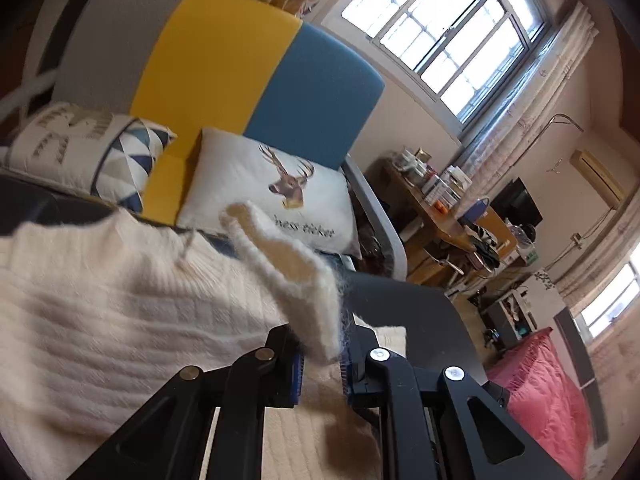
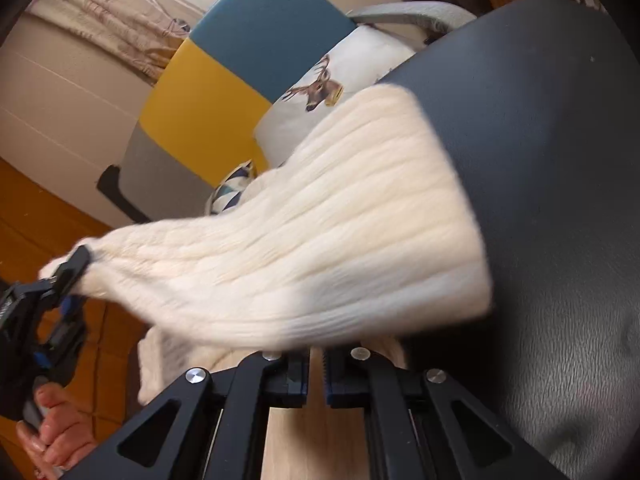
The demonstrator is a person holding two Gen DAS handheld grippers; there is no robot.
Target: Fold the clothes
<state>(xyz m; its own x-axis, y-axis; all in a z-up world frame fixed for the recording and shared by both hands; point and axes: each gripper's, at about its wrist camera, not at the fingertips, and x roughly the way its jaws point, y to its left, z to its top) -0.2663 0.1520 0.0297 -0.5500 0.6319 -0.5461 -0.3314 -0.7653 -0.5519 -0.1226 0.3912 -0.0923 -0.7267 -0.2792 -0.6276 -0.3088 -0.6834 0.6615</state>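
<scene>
Hiding their tips, the cream sweater (image 2: 320, 216) sits clenched in both left tongs (image 1: 322, 354) and right tongs (image 2: 316, 354).

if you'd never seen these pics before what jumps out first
The cream ribbed sweater fills the middle of both views, stretched over a dark table. The left gripper is shut on a corner of it, and the right gripper is shut at its near edge. Behind stands a grey, yellow and blue headboard, with a deer-print pillow leaning on it.
</scene>
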